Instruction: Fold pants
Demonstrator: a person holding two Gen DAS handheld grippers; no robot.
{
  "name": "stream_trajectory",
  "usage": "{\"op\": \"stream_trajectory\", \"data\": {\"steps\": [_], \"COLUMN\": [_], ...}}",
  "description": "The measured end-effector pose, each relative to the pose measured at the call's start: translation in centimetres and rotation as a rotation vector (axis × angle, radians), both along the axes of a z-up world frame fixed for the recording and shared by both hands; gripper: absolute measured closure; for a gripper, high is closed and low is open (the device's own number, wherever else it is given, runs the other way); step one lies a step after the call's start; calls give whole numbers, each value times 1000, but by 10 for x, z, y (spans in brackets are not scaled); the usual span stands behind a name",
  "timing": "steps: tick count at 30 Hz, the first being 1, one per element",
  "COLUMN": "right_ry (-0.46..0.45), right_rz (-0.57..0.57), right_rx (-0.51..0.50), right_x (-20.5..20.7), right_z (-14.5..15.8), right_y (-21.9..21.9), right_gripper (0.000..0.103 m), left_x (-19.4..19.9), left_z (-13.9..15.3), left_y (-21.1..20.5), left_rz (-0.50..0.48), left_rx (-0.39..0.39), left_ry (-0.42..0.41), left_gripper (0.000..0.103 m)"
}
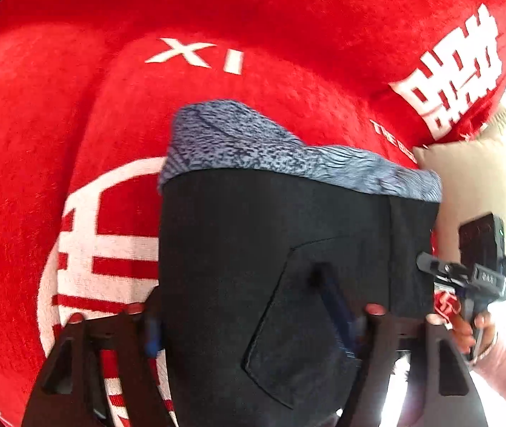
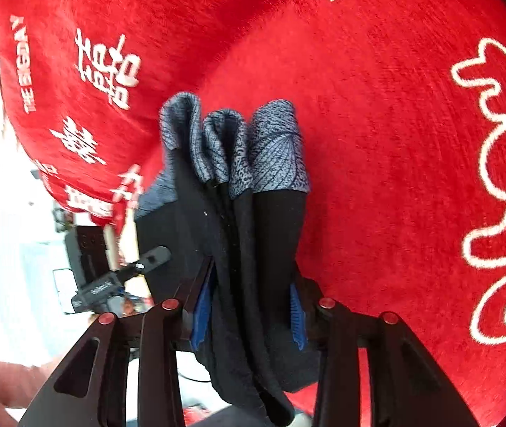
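The pants (image 1: 274, 235) are black with a grey-blue patterned waistband (image 1: 253, 142) and a back pocket (image 1: 299, 320). They hang lifted above a red blanket (image 1: 74, 106). My left gripper (image 1: 249, 323) is shut on the pants' black cloth, which fills the gap between its fingers. In the right wrist view the pants (image 2: 245, 235) hang in bunched folds with the waistband (image 2: 231, 142) away from the camera. My right gripper (image 2: 249, 306) is shut on those folds. Each gripper shows in the other's view, the right one (image 1: 473, 270) at right, the left one (image 2: 121, 277) at left.
The red blanket (image 2: 395, 142) with white lettering covers the surface below and rises in a fold behind. A beige cushion (image 1: 466, 178) lies at its right edge. Bright floor or window light (image 2: 3, 249) lies beyond the blanket's edge.
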State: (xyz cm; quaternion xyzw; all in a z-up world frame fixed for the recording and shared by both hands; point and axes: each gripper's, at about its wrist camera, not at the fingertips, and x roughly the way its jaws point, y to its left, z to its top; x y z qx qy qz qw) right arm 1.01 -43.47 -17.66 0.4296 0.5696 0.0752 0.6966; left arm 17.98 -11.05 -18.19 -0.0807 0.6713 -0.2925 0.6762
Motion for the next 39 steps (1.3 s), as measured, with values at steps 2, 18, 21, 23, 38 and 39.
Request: {"op": "stream_trajectory", "data": {"steps": [2, 18, 21, 23, 38, 39], "right_ry": [9, 218, 218, 205, 242, 241], "right_rz": [13, 18, 19, 36, 131, 131], "right_rx": [-65, -492, -560, -614, -700, -701], "right_x": [-2, -20, -26, -29, -22, -22], "right_z": [1, 94, 110, 120, 141, 142], "right_y": [2, 43, 61, 73, 131, 132], "right_gripper": [51, 20, 6, 0, 0, 0], "left_x": [0, -55, -69, -77, -100, -99], "left_z": [0, 92, 99, 104, 131, 132], "left_y": [1, -19, -28, -29, -21, -20], "left_rz": [28, -111, -141, -142, -66, -63], "left_rx": [52, 444, 492, 511, 545, 544], "left_ry": [-14, -214, -208, -201, -200, -197], "left_gripper": [9, 0, 0, 0, 0, 0]}}
